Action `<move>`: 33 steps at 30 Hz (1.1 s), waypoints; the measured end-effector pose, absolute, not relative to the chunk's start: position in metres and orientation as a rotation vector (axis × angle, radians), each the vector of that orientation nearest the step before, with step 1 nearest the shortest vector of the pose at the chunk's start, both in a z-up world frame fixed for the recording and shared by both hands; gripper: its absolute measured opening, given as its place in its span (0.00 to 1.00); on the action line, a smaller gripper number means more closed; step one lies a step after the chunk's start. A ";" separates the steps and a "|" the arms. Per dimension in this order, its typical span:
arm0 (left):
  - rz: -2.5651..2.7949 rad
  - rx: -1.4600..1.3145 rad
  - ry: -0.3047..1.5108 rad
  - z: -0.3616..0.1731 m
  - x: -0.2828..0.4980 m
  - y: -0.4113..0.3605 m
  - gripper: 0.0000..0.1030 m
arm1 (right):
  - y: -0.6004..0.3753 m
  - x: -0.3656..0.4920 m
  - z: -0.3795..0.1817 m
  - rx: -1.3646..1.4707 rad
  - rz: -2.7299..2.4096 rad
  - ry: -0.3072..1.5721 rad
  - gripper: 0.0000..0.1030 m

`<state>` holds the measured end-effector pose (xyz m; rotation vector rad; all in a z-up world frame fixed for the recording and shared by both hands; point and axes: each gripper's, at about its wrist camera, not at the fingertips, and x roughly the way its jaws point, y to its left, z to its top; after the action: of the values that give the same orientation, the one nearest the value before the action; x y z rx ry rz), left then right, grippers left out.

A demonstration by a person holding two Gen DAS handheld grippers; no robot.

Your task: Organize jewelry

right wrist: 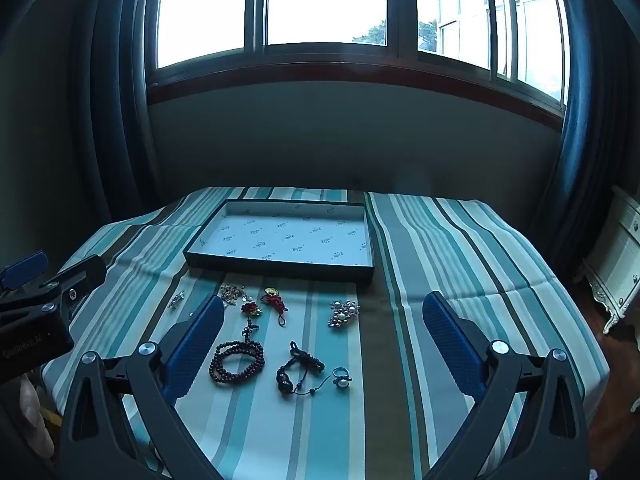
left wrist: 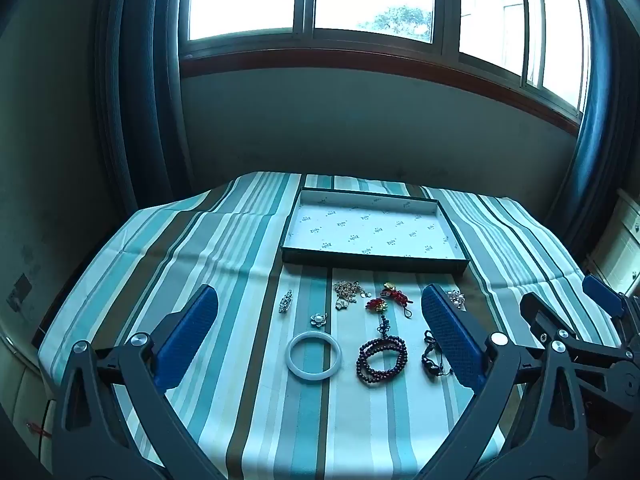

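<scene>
Several pieces of jewelry lie on a striped tablecloth in front of a shallow dark tray [left wrist: 372, 259] [right wrist: 280, 266] with a white printed lining. In the left wrist view I see a white bangle [left wrist: 313, 360], a dark bead bracelet [left wrist: 381, 360] [right wrist: 237, 362], a black cord bracelet [left wrist: 432, 360] [right wrist: 300, 368], red knot charms [left wrist: 394, 296] [right wrist: 276, 300], a gold chain [left wrist: 349, 291], a flower brooch [left wrist: 319, 319] and a silver clip [left wrist: 285, 301]. A pearl brooch [right wrist: 344, 313] and a ring [right wrist: 341, 377] show in the right wrist view. My left gripper [left wrist: 318, 308] and right gripper [right wrist: 322, 314] hover open above the pieces, holding nothing.
The table stands against a wall under a wide window with dark curtains on both sides. A white cabinet [right wrist: 616, 264] stands at the right. The right gripper's body [left wrist: 600, 344] shows at the right edge of the left wrist view, the left one [right wrist: 36, 312] at the left edge of the right wrist view.
</scene>
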<state>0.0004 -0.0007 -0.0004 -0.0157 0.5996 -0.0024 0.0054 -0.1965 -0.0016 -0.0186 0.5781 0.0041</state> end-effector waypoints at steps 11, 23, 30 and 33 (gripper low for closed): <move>-0.040 -0.056 0.612 0.004 -0.005 -0.001 0.98 | -0.198 0.001 -0.002 -0.020 0.005 0.573 0.96; -0.022 -0.038 0.596 0.011 -0.011 0.001 0.98 | -0.198 -0.002 0.008 -0.021 0.006 0.562 0.96; -0.023 -0.021 0.597 0.011 -0.011 -0.001 0.98 | -0.198 -0.001 0.007 -0.022 0.006 0.564 0.96; -0.023 -0.019 0.597 0.010 -0.011 -0.001 0.98 | -0.198 -0.002 0.006 -0.023 0.006 0.562 0.96</move>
<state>-0.0105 -0.0007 0.0100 -0.0195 0.5970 -0.0233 -0.0022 -0.1979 0.0065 -0.0227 0.5618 0.0056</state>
